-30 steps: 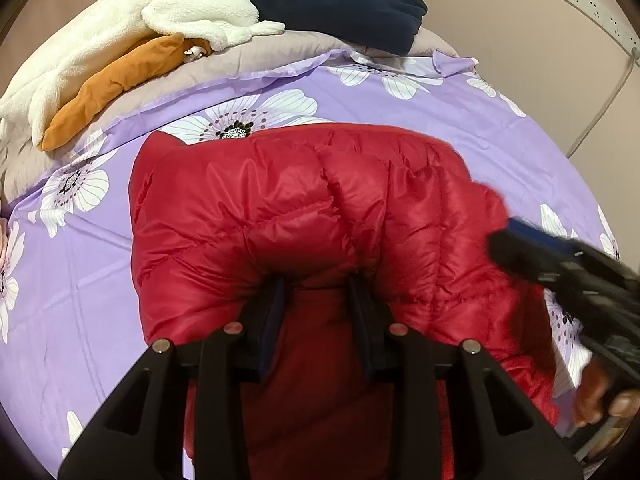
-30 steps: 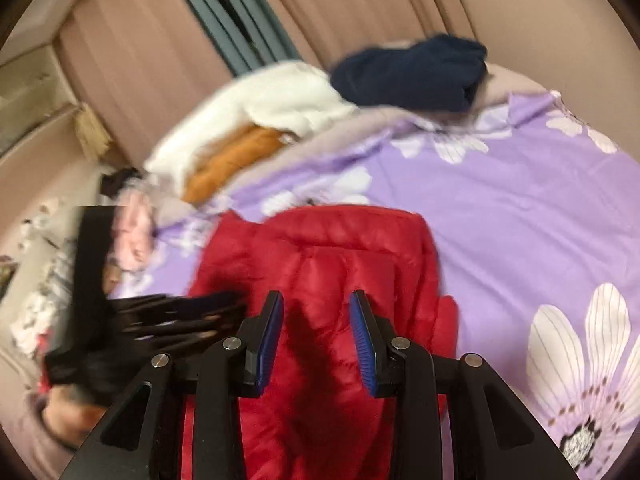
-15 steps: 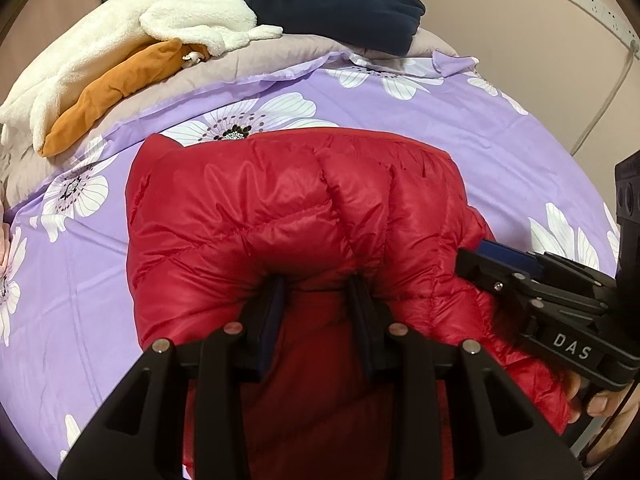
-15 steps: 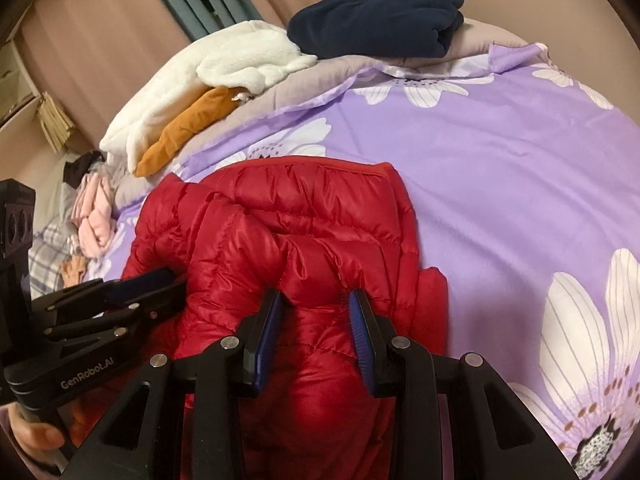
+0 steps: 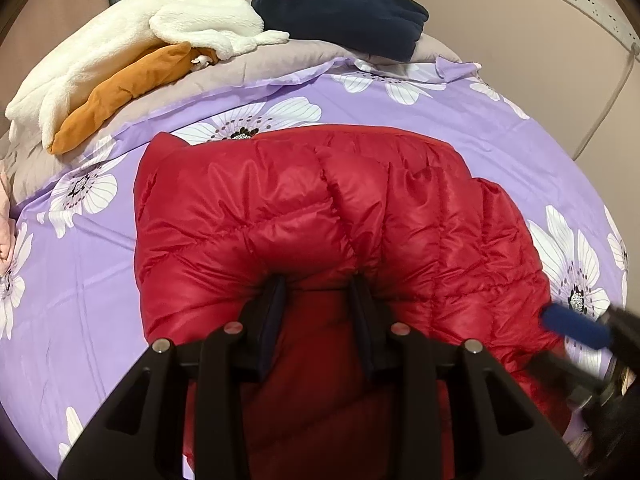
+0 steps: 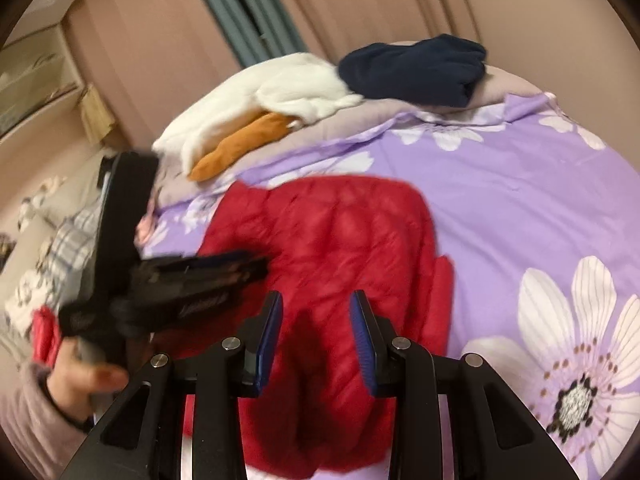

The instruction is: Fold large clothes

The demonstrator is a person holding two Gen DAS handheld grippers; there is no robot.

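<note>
A red puffer jacket (image 5: 320,200) lies folded on the purple flowered bed sheet (image 5: 480,128). My left gripper (image 5: 318,284) has its fingers sunk into the jacket's near edge, shut on a pinch of the red fabric. In the right wrist view the same jacket (image 6: 332,232) sits below my right gripper (image 6: 316,300), whose blue pads stand apart with nothing between them, clear of the cloth. The left gripper (image 6: 240,268) shows blurred at the jacket's left side, held by a hand (image 6: 80,376). The right gripper's blue pad (image 5: 576,326) sits off the jacket's right edge.
At the bed's far end, on a grey duvet (image 5: 280,64), lie a white fleece (image 5: 140,40), an orange garment (image 5: 120,92) and a navy garment (image 5: 344,12). A socket strip (image 5: 588,0) is on the wall to the right. More clothes lie left of the bed (image 6: 60,248).
The right gripper came in to the jacket's right side, then drew back off it toward the right and now hangs free. The left gripper kept its hold in place.
</note>
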